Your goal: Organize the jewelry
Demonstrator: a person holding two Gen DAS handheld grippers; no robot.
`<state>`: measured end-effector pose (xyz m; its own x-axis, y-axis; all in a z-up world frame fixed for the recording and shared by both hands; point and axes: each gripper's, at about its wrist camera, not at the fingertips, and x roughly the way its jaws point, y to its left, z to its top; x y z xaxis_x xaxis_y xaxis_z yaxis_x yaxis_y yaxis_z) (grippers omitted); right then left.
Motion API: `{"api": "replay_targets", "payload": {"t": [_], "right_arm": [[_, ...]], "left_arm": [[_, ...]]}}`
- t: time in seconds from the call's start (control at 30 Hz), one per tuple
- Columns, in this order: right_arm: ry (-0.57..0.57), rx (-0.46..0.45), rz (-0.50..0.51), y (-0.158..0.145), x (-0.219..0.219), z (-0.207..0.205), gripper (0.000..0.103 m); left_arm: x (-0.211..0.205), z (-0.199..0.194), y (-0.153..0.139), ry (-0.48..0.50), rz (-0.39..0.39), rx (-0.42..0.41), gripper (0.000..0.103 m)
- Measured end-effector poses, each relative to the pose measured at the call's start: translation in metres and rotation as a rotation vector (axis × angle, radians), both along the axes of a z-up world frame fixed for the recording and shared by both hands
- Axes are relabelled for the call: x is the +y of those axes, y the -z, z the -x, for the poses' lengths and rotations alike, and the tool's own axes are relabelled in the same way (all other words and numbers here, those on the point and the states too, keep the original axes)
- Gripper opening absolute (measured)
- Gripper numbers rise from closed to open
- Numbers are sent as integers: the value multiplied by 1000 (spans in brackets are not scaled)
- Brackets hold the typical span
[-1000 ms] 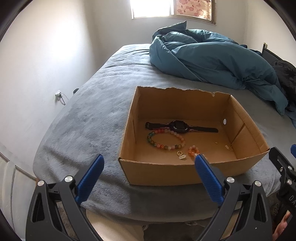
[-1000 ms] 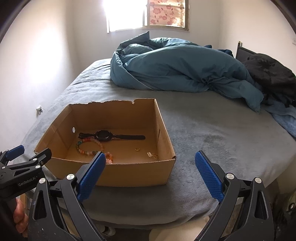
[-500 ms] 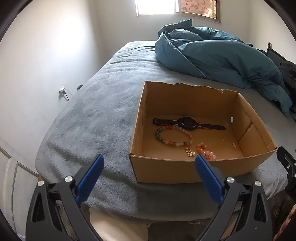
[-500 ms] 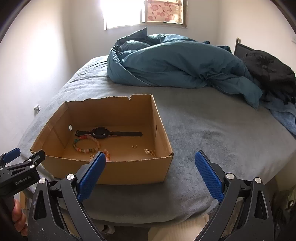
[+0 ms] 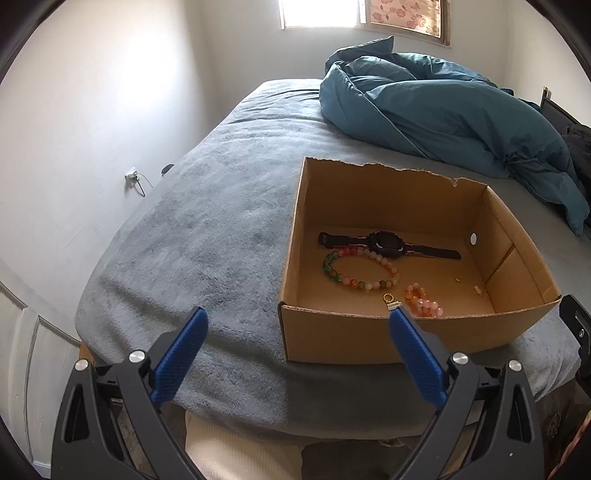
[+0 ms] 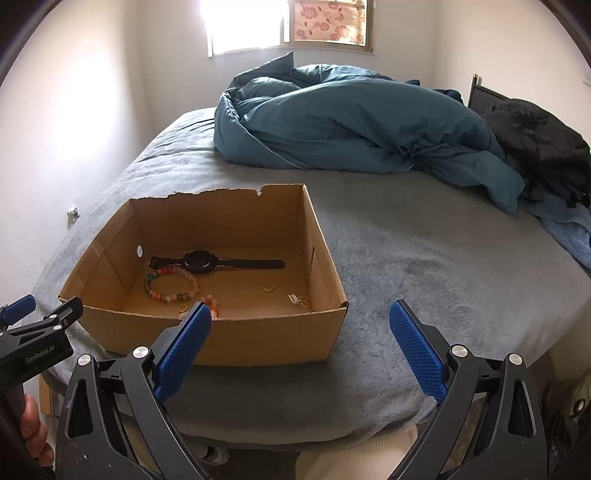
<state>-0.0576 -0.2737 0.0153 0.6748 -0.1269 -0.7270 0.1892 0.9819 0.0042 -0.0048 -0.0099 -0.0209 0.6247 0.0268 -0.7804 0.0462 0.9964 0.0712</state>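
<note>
An open cardboard box (image 5: 332,338) (image 6: 280,338) sits on the grey bed near its front edge. Inside lie a black watch (image 5: 386,243) (image 6: 207,262), a multicoloured bead bracelet (image 5: 360,267) (image 6: 170,284), an orange bead bracelet (image 5: 421,302) (image 6: 211,304), a small gold clasp (image 5: 390,301) and small gold pieces (image 6: 269,288) (image 6: 301,300). My left gripper (image 5: 295,325) is open and empty, in front of the box's left corner. My right gripper (image 6: 301,328) is open and empty, in front of the box's right corner.
A teal duvet (image 5: 436,118) (image 6: 351,122) is heaped at the back of the bed. Dark clothing (image 6: 539,144) lies at the far right. A white wall (image 5: 92,129) runs close along the bed's left side, with a window (image 6: 288,22) behind.
Both grippers have risen and tilted down, so I see deeper into the box. The left gripper has shifted left relative to the box. The jewelry has not moved.
</note>
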Motion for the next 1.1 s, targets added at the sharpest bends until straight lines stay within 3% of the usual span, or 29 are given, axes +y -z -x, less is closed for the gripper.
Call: {"api": "replay_targets", "payload": {"t": [1.1], "right_arm": [[9,48,0,-4,1,7,93]], "left_arm": [[11,13,-9,-3,-4,5,96]]}}
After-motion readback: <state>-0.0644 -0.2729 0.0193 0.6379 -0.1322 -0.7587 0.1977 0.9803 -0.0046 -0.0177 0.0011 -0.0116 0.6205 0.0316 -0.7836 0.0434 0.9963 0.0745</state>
